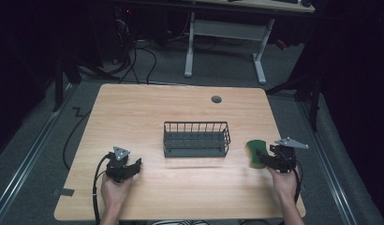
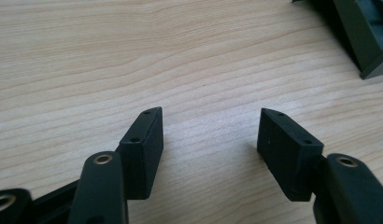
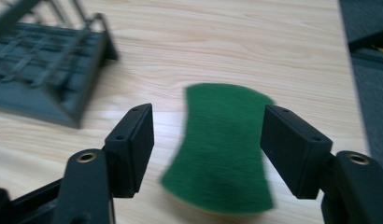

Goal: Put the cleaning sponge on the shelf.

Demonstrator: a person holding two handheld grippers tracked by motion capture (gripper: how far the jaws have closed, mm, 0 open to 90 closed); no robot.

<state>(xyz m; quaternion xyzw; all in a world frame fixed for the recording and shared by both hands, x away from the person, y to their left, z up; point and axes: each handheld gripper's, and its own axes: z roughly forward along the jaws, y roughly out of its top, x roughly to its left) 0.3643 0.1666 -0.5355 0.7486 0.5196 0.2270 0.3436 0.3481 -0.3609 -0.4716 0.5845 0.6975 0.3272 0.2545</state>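
Left gripper (image 1: 132, 165) jaws wide apart over bare table (image 1: 134, 112), holding nothing, one dark wire basket (image 1: 196, 138) mid-table, one green scouring sponge (image 1: 254, 152) flat just right of it, right gripper (image 3: 207, 140) jaws spread either side of the sponge, not clamped, no readable markings

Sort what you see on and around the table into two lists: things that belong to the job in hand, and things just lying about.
Job in hand:
green sponge, between the open jaws of the right tool
wire basket

Lying about:
left tool, open over bare table
second desk behind
floor cables
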